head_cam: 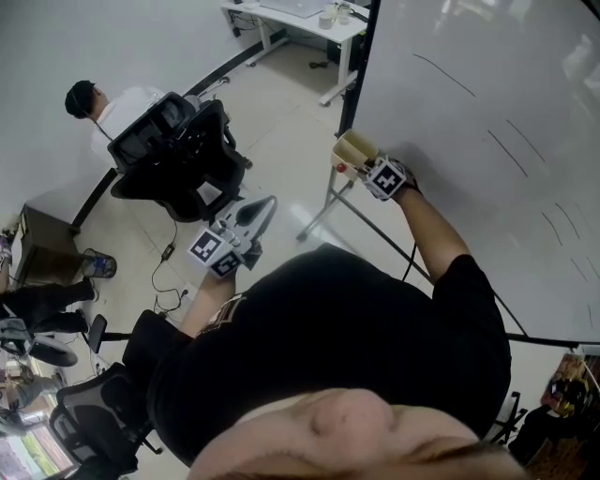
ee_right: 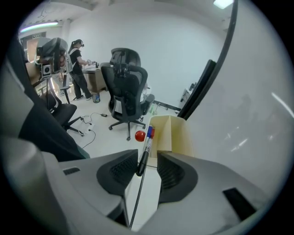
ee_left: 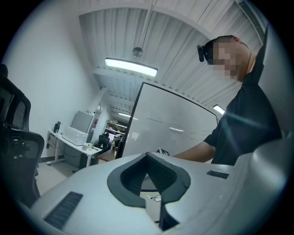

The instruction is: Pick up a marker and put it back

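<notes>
A marker (ee_right: 146, 146) with a black cap and a blue-and-red far end lies along the whiteboard's ledge (ee_right: 148, 195), between the jaws of my right gripper (ee_right: 148, 161). Its cap rests against the left pad, with a clear gap to the right pad, so the jaws stand open around it. Just past them, a beige holder box (ee_right: 173, 132) is mounted at the ledge's end. The head view shows the right gripper (head_cam: 364, 167) at that box (head_cam: 353, 147), against the whiteboard (head_cam: 487, 103). My left gripper (head_cam: 259, 216) hangs low at the person's side, its tips (ee_left: 147, 155) meeting on nothing.
A red round thing (ee_right: 140, 136) sits beside the holder box. A black office chair (head_cam: 183, 155) stands on the floor to the left, with a seated person (head_cam: 112, 105) behind it. The whiteboard's stand leg (head_cam: 321, 214) reaches across the floor. A white desk (head_cam: 300, 19) is at the back.
</notes>
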Tool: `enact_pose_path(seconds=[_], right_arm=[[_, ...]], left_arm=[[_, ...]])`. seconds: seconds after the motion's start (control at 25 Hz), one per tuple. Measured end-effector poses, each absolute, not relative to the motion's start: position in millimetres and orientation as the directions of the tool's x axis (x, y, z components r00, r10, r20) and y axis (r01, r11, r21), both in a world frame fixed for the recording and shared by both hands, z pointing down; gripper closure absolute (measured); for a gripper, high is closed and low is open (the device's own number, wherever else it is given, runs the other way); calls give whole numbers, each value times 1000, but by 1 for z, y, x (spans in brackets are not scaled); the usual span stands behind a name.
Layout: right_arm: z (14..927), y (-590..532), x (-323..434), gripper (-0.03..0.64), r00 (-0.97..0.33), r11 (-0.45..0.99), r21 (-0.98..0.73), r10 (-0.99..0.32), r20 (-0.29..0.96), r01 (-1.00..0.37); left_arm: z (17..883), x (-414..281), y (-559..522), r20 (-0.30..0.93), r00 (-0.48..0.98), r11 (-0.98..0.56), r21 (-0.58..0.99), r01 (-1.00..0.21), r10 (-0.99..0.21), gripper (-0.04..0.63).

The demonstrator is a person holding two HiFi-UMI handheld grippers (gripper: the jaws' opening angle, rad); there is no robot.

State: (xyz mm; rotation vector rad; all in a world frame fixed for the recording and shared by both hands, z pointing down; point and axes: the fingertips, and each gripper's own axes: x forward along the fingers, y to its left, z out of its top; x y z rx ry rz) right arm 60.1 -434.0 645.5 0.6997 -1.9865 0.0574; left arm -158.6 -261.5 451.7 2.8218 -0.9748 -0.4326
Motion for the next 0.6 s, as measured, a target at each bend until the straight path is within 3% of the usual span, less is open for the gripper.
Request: enact_pose_path(seconds=[0.24,0.4,0.6], right_arm=[[607,-422,92,459,-462,775,211,-546,699,-596],[560,-394,94,460,-603,757,122,-597,529,-642],[497,-338,86,562,-768,765,-115,-603,217,-633]], left_arm=[[453,-155,-266,-227,762,-794,213,-569,-607,592],[453,-152,-270,-229,777,-809,214,-547,-586,592],[458,-153,-270,-211,819,-842,227,-490,-533,592]])
